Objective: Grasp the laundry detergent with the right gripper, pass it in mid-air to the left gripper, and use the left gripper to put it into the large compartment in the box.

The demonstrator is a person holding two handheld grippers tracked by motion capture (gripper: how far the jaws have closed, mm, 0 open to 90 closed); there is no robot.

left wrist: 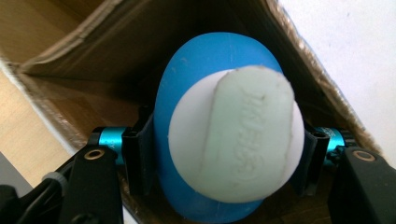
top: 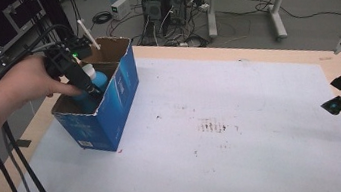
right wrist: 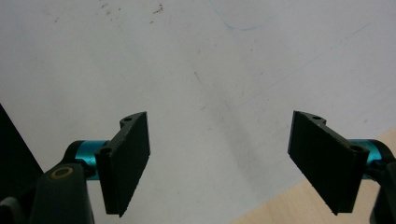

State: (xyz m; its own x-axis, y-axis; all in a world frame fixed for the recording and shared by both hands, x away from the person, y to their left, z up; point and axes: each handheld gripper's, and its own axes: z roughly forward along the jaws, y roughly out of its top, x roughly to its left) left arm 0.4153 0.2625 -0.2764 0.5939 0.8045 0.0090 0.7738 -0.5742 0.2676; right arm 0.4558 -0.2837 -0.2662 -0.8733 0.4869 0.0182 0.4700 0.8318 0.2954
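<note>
At the upper left of the high view, the left gripper (top: 91,89) reaches down into the open blue cardboard box (top: 110,115), its jaws clamped on the sides of the blue plastic bottle with a white flip cap (left wrist: 224,140). The bottle looks best kept upright and clear of the cardboard walls, and let go only once it sits on the box floor. At the right edge, the right gripper (top: 334,105) hangs over the white table cover (top: 244,131) with its jaws wide and empty.
</note>
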